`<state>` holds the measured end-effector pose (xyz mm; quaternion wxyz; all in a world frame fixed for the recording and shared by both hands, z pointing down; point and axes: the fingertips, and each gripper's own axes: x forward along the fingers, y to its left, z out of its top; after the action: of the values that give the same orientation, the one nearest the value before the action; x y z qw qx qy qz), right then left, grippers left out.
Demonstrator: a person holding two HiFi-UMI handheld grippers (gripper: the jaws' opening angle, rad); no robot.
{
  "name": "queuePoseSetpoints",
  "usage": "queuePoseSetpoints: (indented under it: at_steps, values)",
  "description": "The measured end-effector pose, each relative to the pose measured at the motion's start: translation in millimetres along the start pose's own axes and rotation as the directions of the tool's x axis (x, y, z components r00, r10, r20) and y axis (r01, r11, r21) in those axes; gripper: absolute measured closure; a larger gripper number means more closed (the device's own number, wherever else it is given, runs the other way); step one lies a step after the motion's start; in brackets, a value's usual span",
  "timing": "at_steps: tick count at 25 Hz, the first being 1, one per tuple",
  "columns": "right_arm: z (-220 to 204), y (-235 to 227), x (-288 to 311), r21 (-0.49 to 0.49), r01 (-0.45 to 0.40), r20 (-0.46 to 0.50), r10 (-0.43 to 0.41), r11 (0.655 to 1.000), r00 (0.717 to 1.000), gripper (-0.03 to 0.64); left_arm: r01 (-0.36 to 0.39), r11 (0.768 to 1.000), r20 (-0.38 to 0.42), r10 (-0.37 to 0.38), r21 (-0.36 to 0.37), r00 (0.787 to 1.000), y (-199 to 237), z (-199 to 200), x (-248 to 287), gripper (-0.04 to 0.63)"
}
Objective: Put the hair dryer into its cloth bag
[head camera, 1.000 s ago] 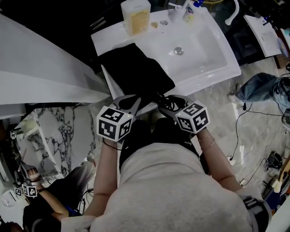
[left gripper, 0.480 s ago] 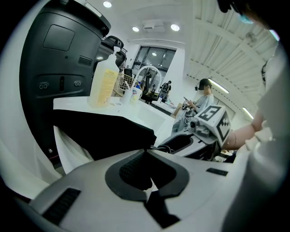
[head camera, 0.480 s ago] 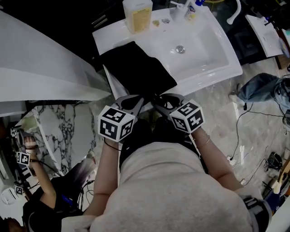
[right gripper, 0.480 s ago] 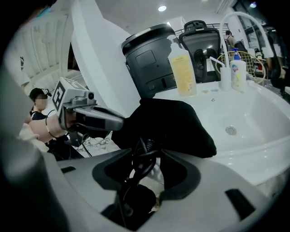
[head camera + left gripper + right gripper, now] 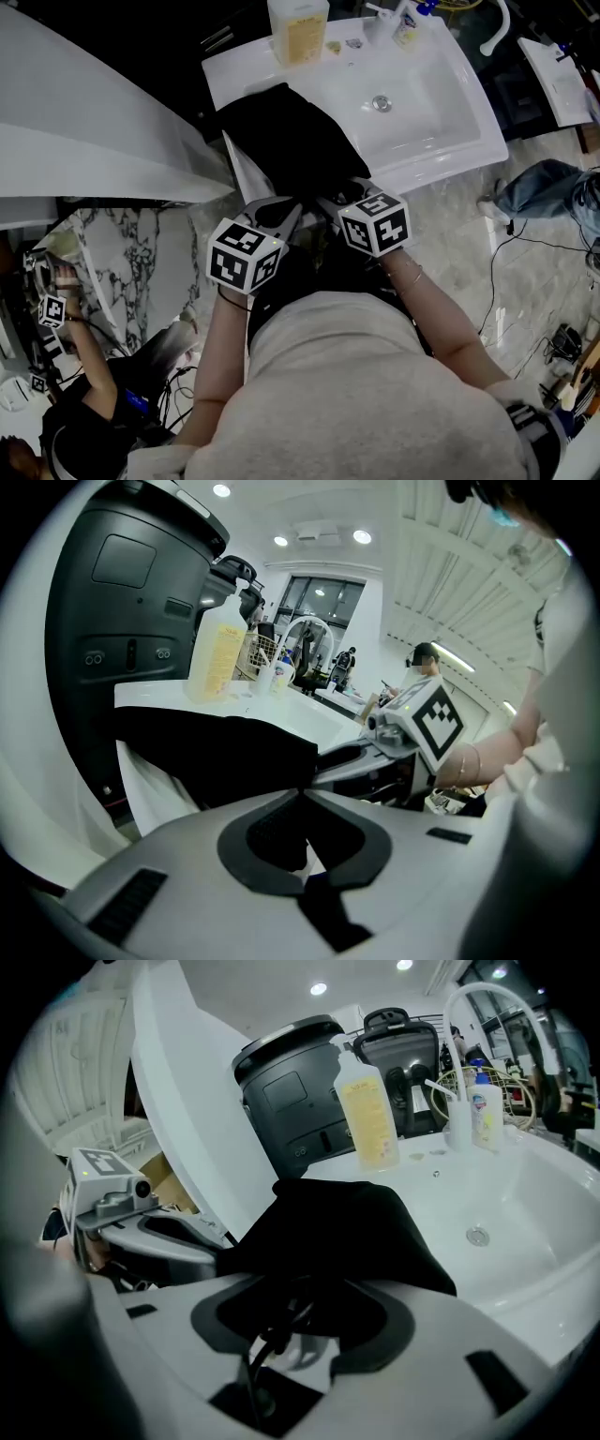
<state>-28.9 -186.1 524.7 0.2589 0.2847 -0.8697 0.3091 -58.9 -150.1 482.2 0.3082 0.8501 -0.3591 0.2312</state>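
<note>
one cloth bag (image 5: 281, 141) lies on the white sink (image 5: 441, 98), left tool (image 5: 302, 794) pinching it, right tool (image 5: 298, 1297) just closed onto it.

The black cloth bag (image 5: 347, 1232) drapes over the white sink's (image 5: 534, 1232) front-left rim. The right gripper (image 5: 305, 1283) has just been closing its jaws, which pinch the bag's edge hanging off the sink, with a dark cord (image 5: 267, 1335) dangling between them. A yellow bottle (image 5: 367, 1115) stands at the sink's back-left corner.
</note>
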Motion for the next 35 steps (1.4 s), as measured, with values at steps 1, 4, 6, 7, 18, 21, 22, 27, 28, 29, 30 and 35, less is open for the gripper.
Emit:
queuePoseSetpoints:
  at_steps: [1, 4, 6, 7, 18, 21, 22, 27, 28, 29, 30, 35]
  values:
    - [-0.1, -0.5, 3.9, -0.005, 0.009, -0.01, -0.01, 1.0, 1.0, 0.428, -0.003, 1.0, 0.0, 0.003, 0.0, 1.0, 0.4, -0.2, -0.1, 0.581]
    - [-2.0, -2.4, 13.1, -0.019, 0.035, -0.044, -0.036, 0.999, 0.998, 0.426, -0.008, 1.0, -0.001, 0.008, -0.014, 1.0, 2.4, -1.8, 0.1, 0.581]
    - [-4.0, -3.6, 14.1, -0.015, 0.052, -0.052, -0.053, 0.999, 0.997, 0.423, -0.006, 1.0, -0.006, 0.005, -0.018, 1.0, 3.2, -4.2, 1.1, 0.581]
    - [-5.6, -4.2, 13.3, -0.007, 0.06, -0.052, -0.06, 0.998, 0.997, 0.423, -0.003, 1.0, -0.009, 0.003, -0.017, 1.0, 3.4, -5.4, 1.4, 0.581]
    - [-32.6, 7.4, -15.6, -0.046, 0.001, -0.117, -0.006, 0.999, 0.993, 0.348, 0.011, 1.0, -0.027, -0.011, -0.011, 1.0, 5.2, -9.9, 4.6, 0.581]
    - [-41.7, 11.3, -17.1, -0.054, -0.01, -0.142, 0.002, 0.998, 0.99, 0.359, 0.011, 1.0, -0.021, -0.011, -0.022, 1.0, 6.5, -10.6, 3.3, 0.581]
    - [-43.4, 11.9, -15.8, -0.056, -0.011, -0.15, 0.002, 0.998, 0.989, 0.371, 0.01, 1.0, -0.018, -0.011, -0.026, 1.0, 6.6, -10.5, 3.1, 0.581]
    - [-49.0, 11.6, -4.3, -0.052, -0.001, -0.219, -0.011, 0.999, 0.976, 0.472, 0.005, 0.999, -0.005, -0.006, -0.034, 1.0, 5.5, -8.8, 1.3, 0.581]
    - [-48.9, 12.4, -2.7, -0.032, -0.008, -0.231, 0.0, 0.999, 0.973, 0.478, 0.004, 0.999, -0.002, -0.004, -0.037, 1.0, 5.6, -8.5, 0.7, 0.581]
    - [-46.8, 14.1, -1.7, -0.004, -0.021, -0.232, 0.019, 1.0, 0.972, 0.488, 0.003, 0.999, 0.0, -0.003, -0.039, 1.0, 5.9, -8.3, 0.1, 0.581]
    - [-42.3, 16.6, -1.4, 0.026, -0.036, -0.221, 0.041, 0.999, 0.974, 0.505, 0.001, 0.999, 0.002, -0.001, -0.042, 1.0, 6.3, -8.1, -0.6, 0.581]
    - [-25.0, 26.5, -2.3, 0.048, -0.07, -0.175, 0.077, 0.996, 0.982, 0.529, 0.004, 1.0, 0.015, -0.004, -0.029, 1.0, 6.0, -6.2, -5.3, 0.581]
